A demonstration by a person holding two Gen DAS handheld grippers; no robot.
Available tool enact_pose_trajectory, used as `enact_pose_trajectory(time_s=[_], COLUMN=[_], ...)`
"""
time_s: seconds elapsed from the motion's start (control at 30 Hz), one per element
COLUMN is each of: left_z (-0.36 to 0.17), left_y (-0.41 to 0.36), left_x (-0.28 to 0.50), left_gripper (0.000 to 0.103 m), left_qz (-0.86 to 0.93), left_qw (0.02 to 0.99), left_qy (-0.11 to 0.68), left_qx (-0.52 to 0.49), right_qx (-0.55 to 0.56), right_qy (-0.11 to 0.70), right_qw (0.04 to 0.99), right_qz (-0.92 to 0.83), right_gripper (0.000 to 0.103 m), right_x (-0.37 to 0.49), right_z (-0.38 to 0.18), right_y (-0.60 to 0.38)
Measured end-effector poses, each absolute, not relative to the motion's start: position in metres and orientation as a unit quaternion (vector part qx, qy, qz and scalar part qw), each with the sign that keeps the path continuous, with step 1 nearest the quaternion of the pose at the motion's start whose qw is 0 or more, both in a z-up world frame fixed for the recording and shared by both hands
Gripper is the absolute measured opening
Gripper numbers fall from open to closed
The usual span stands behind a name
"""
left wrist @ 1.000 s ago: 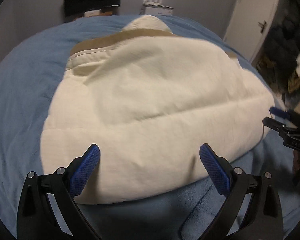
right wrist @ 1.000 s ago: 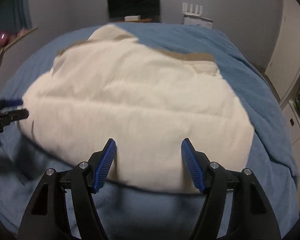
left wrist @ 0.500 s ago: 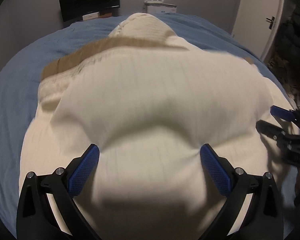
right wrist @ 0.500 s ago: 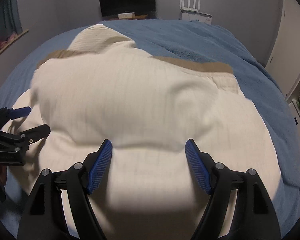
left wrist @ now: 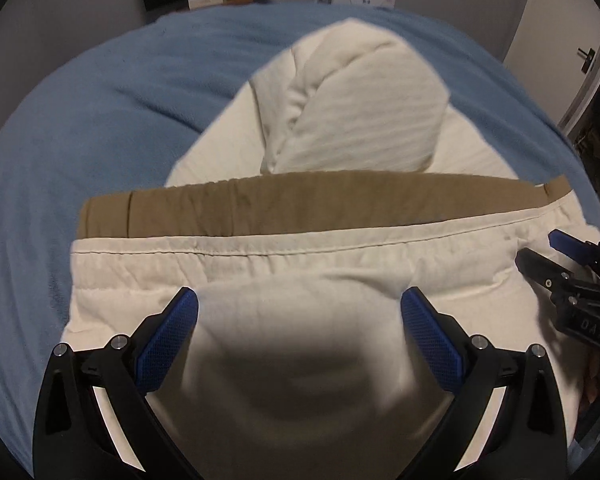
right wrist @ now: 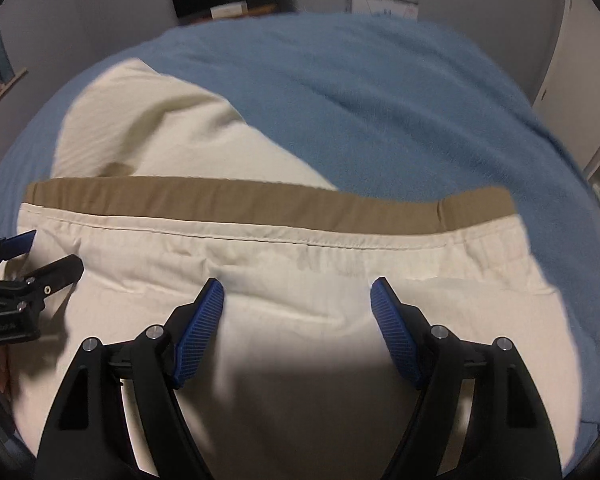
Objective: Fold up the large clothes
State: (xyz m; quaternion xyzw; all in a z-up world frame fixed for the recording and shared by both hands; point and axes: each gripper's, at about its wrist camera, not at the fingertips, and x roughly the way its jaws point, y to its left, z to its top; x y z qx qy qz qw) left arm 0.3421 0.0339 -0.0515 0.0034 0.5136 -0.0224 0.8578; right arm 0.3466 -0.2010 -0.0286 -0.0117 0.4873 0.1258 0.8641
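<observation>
I have the cream garment (left wrist: 300, 272) spread on the blue bed (left wrist: 100, 112), and I judge I am in the middle of a fold: the near part of the cloth is bunched up right against both cameras, so close that it blurs and shadows, while farther off the stitched cream hem lies just short of a tan band (left wrist: 300, 208) that runs across the garment. Beyond that band a rounded cream part, perhaps a hood or a folded sleeve (left wrist: 360, 112), rests on the bed. My left tongs (left wrist: 300, 312) stand wide apart, with cloth swelling between the blue pads, though neither pad is pinching it that I can see. My right tongs (right wrist: 298, 304) are likewise spread wide over the cloth, with nothing clamped between them; whether any fabric is caught lower down, out of view, I cannot tell. The 2 tongs sit side by side, each showing at the edge of the other's view. I reckon the next move calls for laying this raised fold down so that its edge meets the hem squarely, then pressing it flat, keeping both sides level so the fold does not skew
</observation>
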Motion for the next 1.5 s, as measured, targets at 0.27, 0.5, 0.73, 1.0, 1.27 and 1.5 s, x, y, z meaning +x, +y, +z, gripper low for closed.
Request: enact_pose_trajectory(time_s=[0.27, 0.5, 0.73, 1.0, 1.27, 1.5], left_z=[-0.076, -0.084, -0.088, -0.088, -0.093, -0.086], left_y=[0.047, 0.044, 0.049, 0.037, 0.035, 0.03], left_x=[0.361, 0.368, 0.371, 0.348, 0.342, 0.328], left_gripper=[0.098, 0.098, 0.098, 0.098, 0.098, 0.098], left_qz=[-0.035, -0.032, -0.032, -0.031, -0.03, -0.027], left_qw=[0.846, 0.843, 0.845, 0.848, 0.851, 0.86], left_qy=[0.531, 0.537, 0.533, 0.53, 0.525, 0.509], left_qx=[-0.017, -0.013, -0.014, -0.012, -0.012, -0.001], right_qx=[-0.019, -0.02, -0.02, -0.02, -0.019, -0.017], right_qy=[0.496, 0.503, 0.501, 0.5, 0.493, 0.472], right_qw=[0.859, 0.854, 0.856, 0.857, 0.86, 0.872], right_qz=[0.127, 0.127, 0.126, 0.125, 0.127, 0.131], right_gripper=[0.074, 0.075, 0.075, 0.075, 0.075, 0.075], right_x=[0.356, 0.368, 0.371, 0.366, 0.361, 0.349], right_z=[-0.053, -0.061, -0.069, -0.068, -0.069, -0.066], right_y=[-0.195, -0.19, -0.194, -0.193, -0.189, -0.193])
